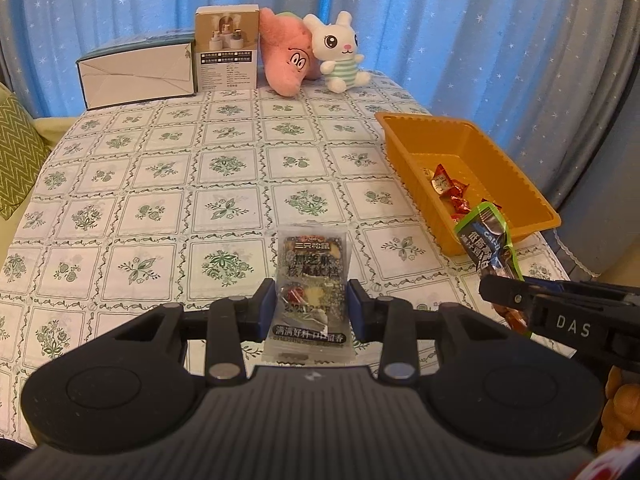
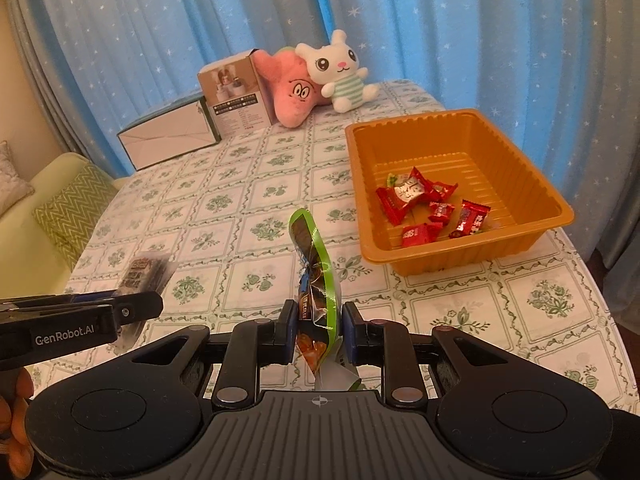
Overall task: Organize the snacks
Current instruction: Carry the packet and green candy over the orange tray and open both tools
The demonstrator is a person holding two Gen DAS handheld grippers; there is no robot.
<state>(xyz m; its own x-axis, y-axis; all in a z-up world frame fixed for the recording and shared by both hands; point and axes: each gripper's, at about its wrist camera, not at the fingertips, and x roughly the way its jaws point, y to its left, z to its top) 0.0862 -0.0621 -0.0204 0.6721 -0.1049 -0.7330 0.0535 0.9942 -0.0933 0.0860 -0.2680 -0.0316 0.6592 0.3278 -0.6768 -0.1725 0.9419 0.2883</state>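
A clear grey snack packet point(image 1: 310, 292) stands upright, pinched above the table. A crumpled green-edged packet point(image 2: 318, 280) is pinched likewise. Red wrapped candies point(image 2: 430, 208) lie inside the orange tray point(image 2: 528, 200).

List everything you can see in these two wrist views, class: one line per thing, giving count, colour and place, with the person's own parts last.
Tray: one, orange, right side of table.
Wrapped candies: about six, red, inside the tray.
Sesame snack packet: one, clear and dark, in the left claw.
Green-edged snack pouch: one, green and dark, in the right claw.
Rabbit plush: one, white, far end of table.
Star plush: one, pink, beside the rabbit.
Printed carton: one, tan and white, upright, left of the star.
Flat box: one, white with teal top, far left.
Tablecloth: one, white with green flowers.
Curtain: blue, starred, behind.
Cushion: one, green zigzag, left.
Left claw: one, black, gripping.
Right claw: one, black, gripping.
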